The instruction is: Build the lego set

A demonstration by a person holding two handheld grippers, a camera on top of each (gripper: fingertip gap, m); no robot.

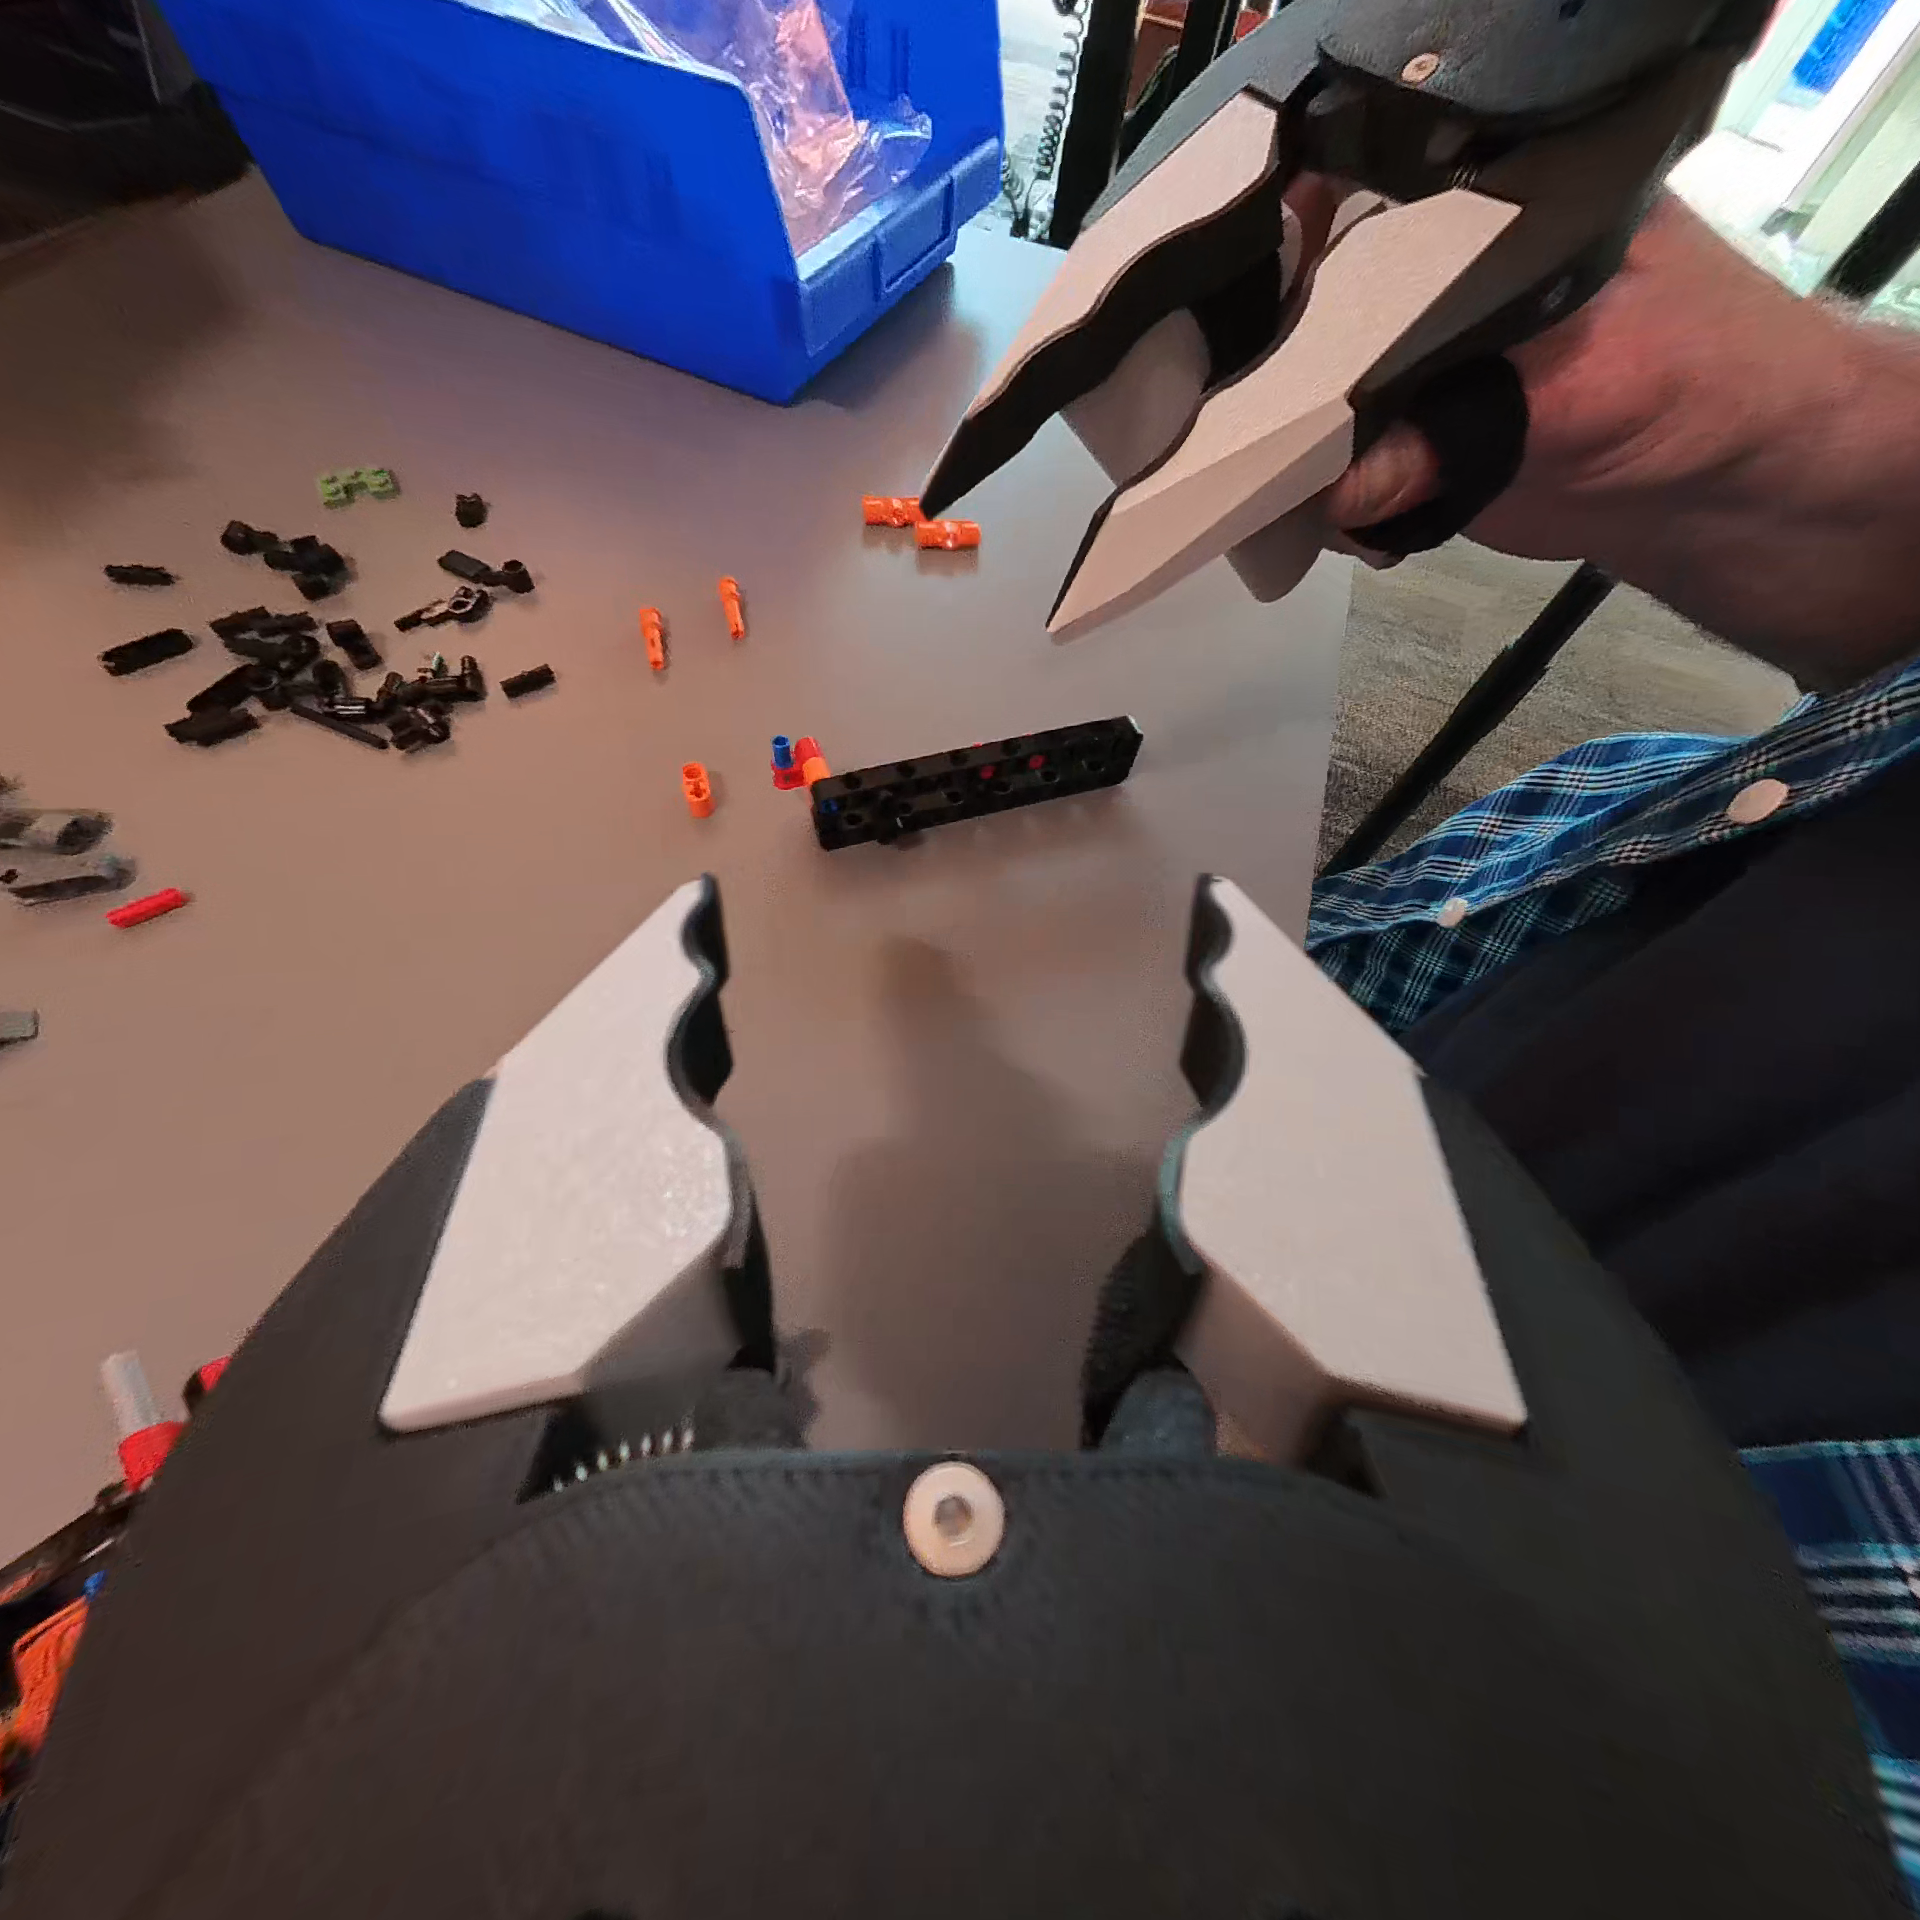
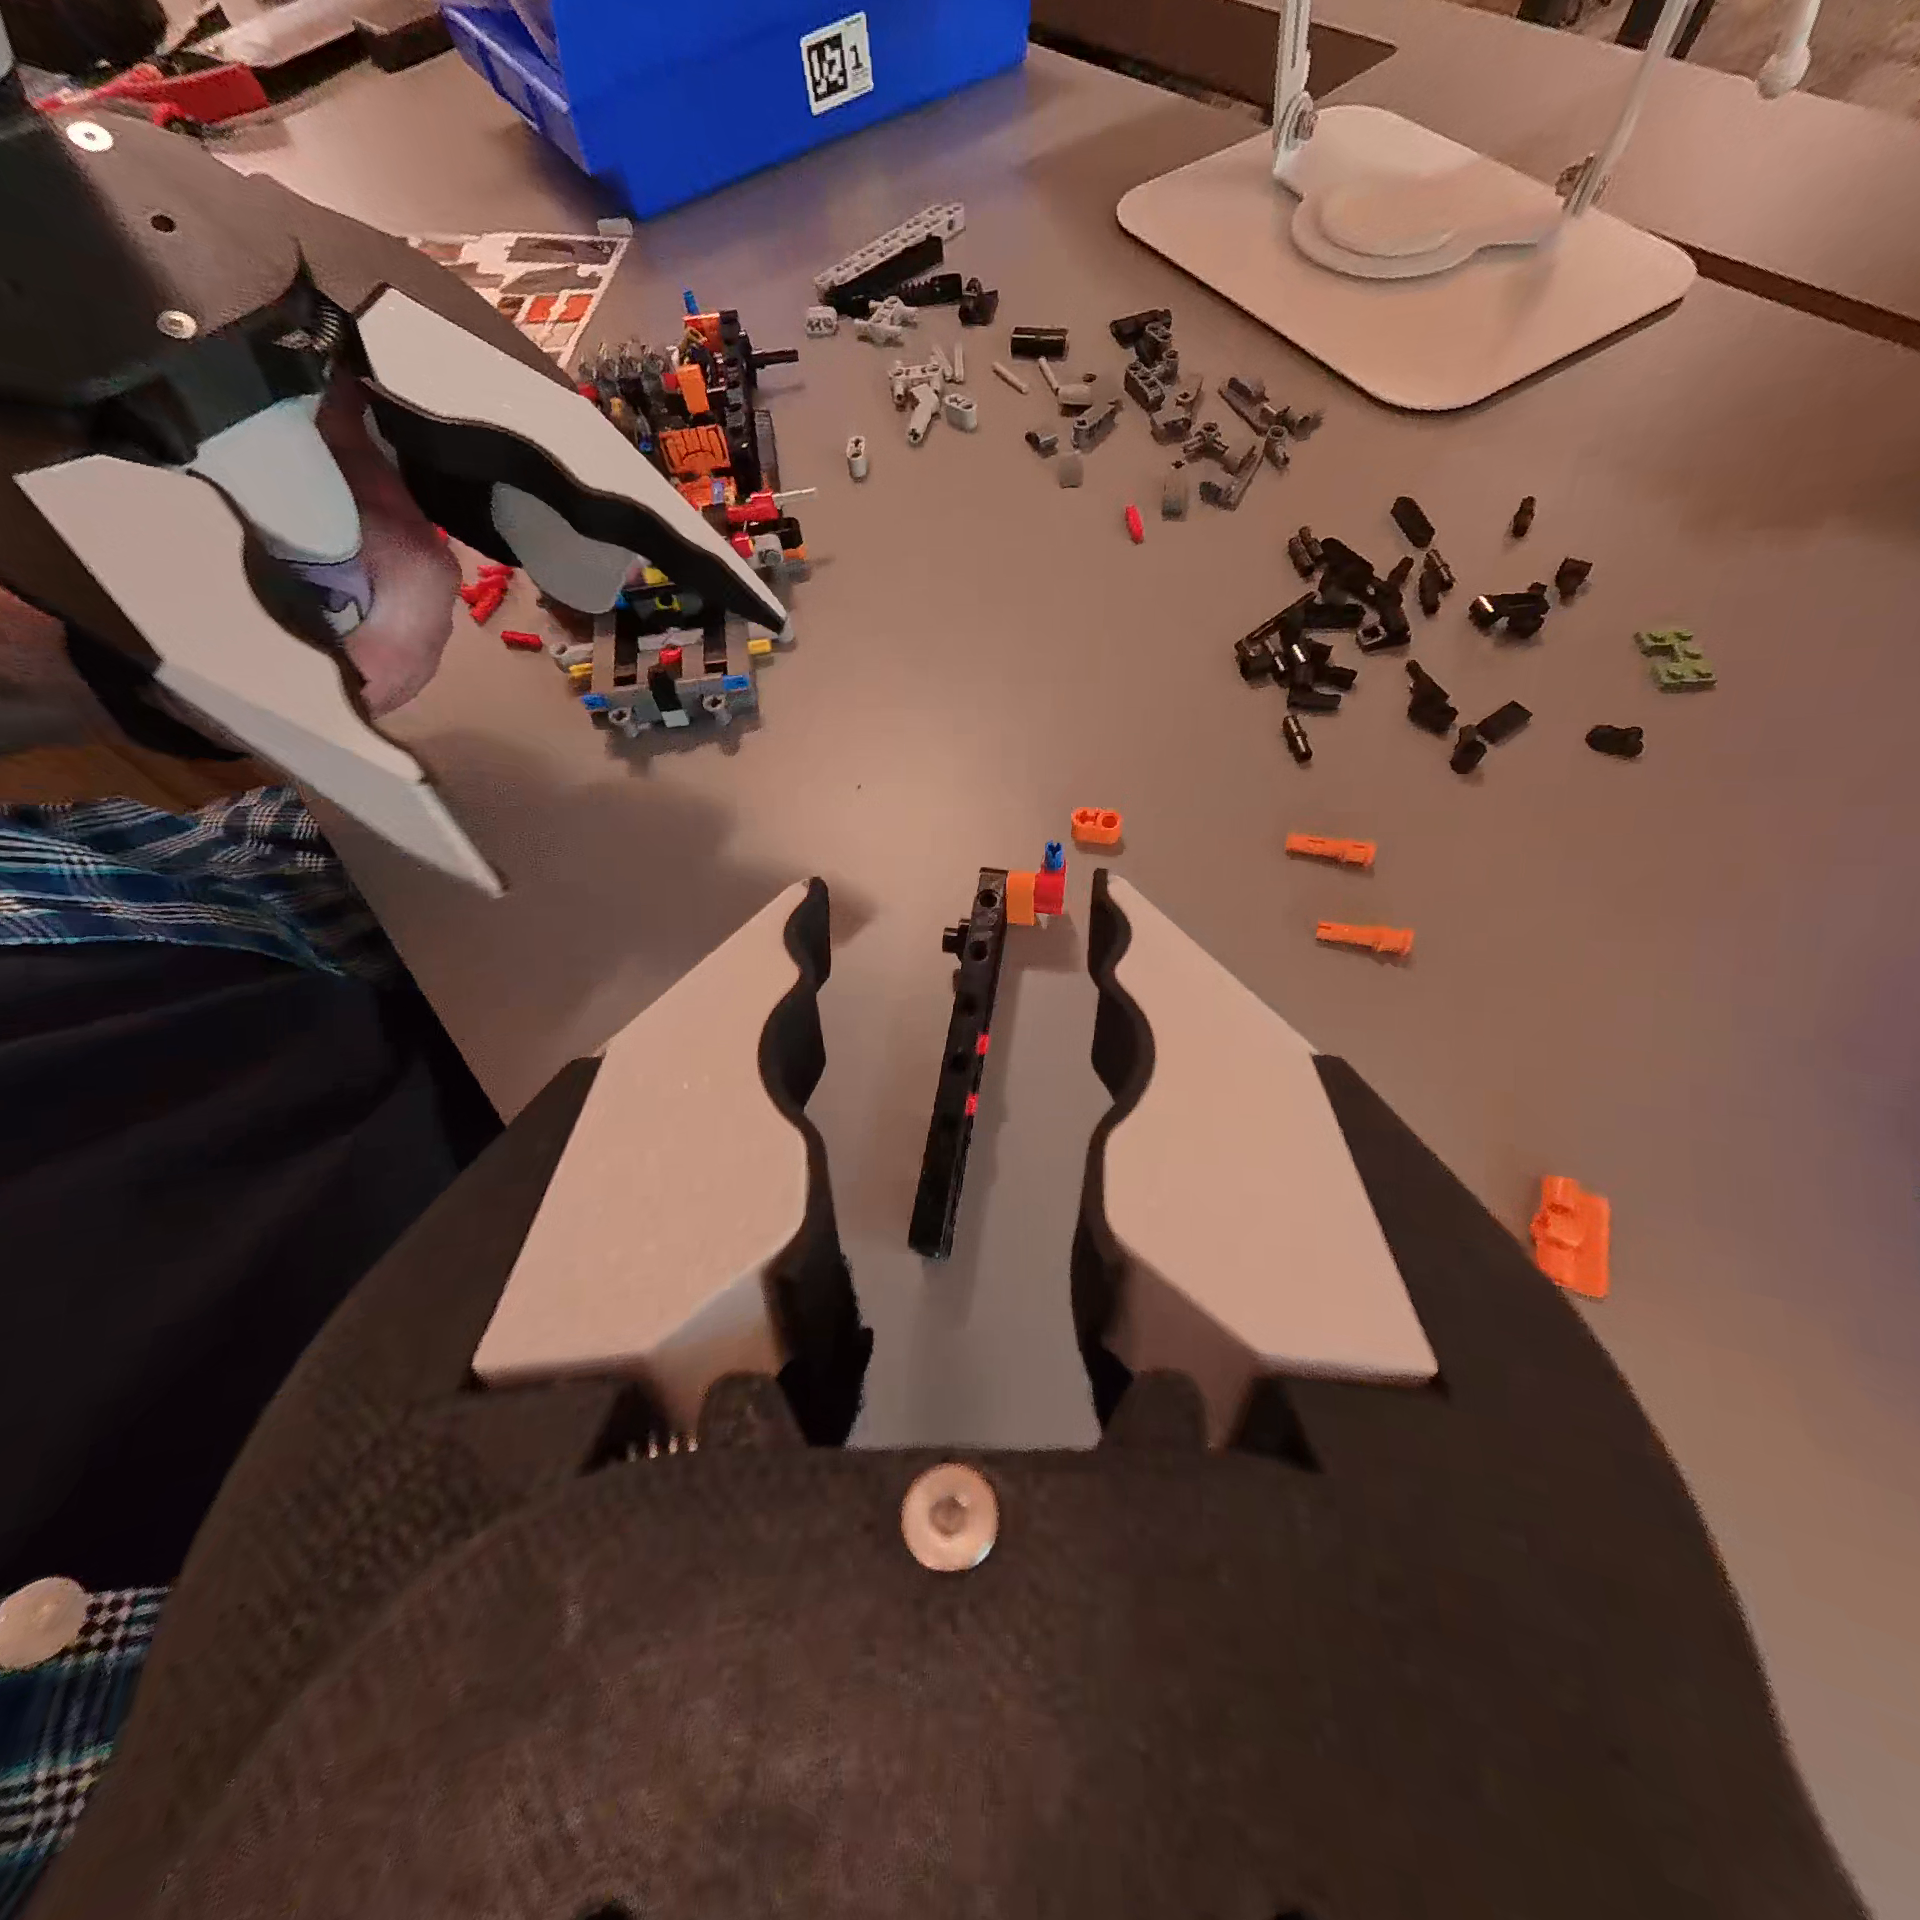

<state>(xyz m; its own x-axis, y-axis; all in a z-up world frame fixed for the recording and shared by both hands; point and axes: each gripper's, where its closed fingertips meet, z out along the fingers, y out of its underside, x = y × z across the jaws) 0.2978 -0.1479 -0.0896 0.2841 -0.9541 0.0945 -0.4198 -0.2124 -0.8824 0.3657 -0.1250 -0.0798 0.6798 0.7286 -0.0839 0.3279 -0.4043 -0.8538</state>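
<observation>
A long black plastic beam with rows of pin holes [image 2: 961, 1070] lies flat on the grey tabletop [image 2: 935, 727], a small orange, red and blue cluster of connectors [image 2: 1039, 891] plugged onto its far end. The right gripper [image 2: 956, 899] hangs above it with its pale, wavy-edged fingers spread wide, empty, the beam running lengthwise in the gap between them and touching neither. The left gripper [image 1: 956, 894] is also parted and empty, held above bare table on the near side of the beam as its own view shows it. Loose orange pins [image 2: 1330, 849] and a short orange connector [image 2: 1096, 826] lie just right of and beyond the beam; a scatter of small black pieces [image 2: 1351, 623] sits farther right, and a partly built orange-and-black model [image 2: 686, 520] rests far left, near a blue plastic bin [image 2: 727, 104]. The beam looks light, rigid and smooth-sided, so it should slide on the table if nudged and could twist out of a grip taken near one end. A hold across its long sides around the middle seems safest, clear of the end cluster, which is likely only pressed on and might pop off under sideways load.
</observation>
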